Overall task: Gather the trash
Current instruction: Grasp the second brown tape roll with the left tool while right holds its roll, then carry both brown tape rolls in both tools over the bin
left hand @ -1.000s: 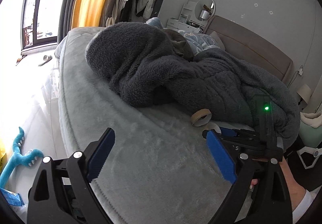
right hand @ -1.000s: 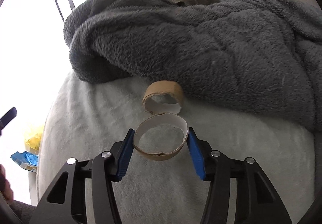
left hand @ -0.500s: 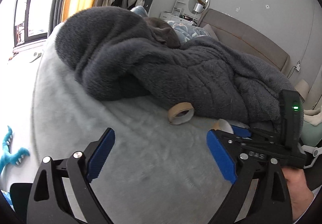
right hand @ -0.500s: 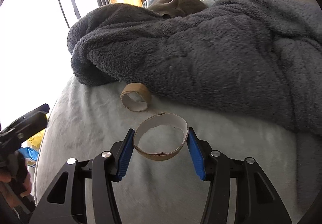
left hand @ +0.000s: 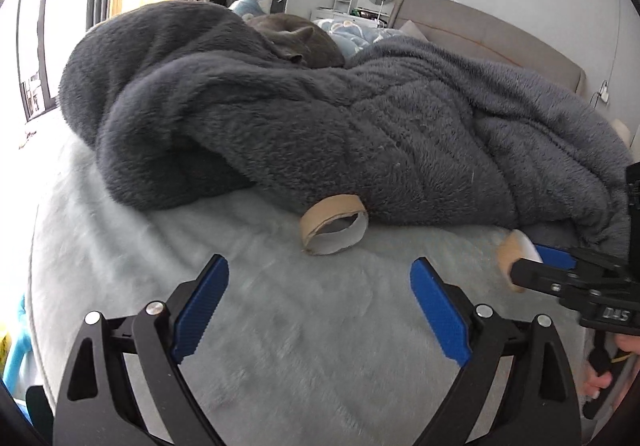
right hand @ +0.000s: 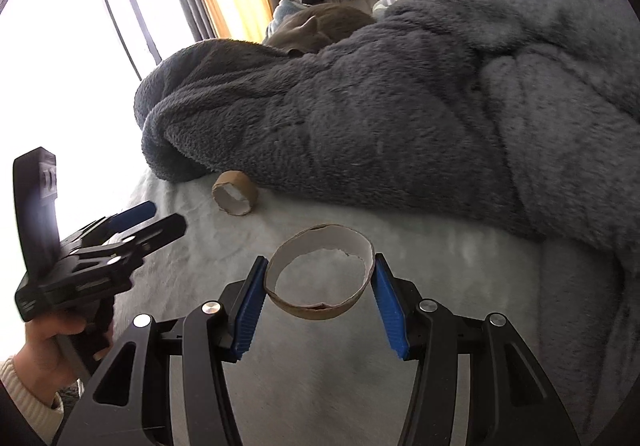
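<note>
The left gripper is hovering over the bed, jaws standing apart with nothing between them. Ahead, a cardboard ring is lying against the grey blanket. The right gripper is clamping another torn cardboard ring.

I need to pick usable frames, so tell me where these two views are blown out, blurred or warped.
Left wrist view: window glare whitens the left edge, the bed cover near the open left gripper smears, fisheye bends the headboard. Right wrist view: window overexposed, held cardboard ring sharp.
</note>
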Demonstrator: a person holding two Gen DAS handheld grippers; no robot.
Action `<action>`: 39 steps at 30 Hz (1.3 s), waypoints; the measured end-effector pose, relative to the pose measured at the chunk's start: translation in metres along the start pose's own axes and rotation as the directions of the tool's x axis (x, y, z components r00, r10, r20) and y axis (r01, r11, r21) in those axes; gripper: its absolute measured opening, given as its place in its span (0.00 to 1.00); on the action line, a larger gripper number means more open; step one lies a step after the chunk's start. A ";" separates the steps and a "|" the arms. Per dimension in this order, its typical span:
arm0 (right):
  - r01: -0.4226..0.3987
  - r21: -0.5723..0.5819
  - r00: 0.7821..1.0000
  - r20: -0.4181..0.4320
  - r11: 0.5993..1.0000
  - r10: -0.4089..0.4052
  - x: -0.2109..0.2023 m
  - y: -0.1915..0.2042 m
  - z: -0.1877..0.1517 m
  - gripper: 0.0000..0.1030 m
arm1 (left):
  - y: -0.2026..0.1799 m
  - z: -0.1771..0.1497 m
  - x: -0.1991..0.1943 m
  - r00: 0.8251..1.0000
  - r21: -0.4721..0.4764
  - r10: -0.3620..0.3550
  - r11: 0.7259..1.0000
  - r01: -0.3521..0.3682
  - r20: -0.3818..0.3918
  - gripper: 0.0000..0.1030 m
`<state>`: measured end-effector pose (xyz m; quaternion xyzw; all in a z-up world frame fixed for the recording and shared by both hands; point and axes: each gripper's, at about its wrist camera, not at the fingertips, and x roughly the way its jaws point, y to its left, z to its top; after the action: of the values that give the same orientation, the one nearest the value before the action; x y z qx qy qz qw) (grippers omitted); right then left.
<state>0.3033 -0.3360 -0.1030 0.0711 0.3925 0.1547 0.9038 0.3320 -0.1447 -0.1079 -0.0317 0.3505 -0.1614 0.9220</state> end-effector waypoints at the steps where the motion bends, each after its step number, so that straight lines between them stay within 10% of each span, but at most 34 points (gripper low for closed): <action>1: -0.002 0.002 1.000 0.000 1.000 0.002 -0.001 -0.002 -0.001 0.51 | -0.005 0.002 0.004 1.000 0.016 0.009 1.000 -0.009 -0.003 0.91; 22: 0.000 0.006 1.000 -0.010 1.000 0.000 -0.020 -0.024 -0.010 0.52 | -0.028 0.022 0.076 0.985 0.109 0.109 0.990 -0.095 -0.134 0.51; 39: 0.010 -0.042 1.000 -0.023 0.999 -0.011 -0.028 0.010 -0.018 0.51 | -0.035 -0.011 0.010 0.992 0.141 0.064 0.989 -0.047 -0.113 0.50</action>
<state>0.2695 -0.3359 -0.0935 0.0483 0.4001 0.1589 0.9013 0.3220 -0.1801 -0.1163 0.0515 0.3926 -0.1611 0.9040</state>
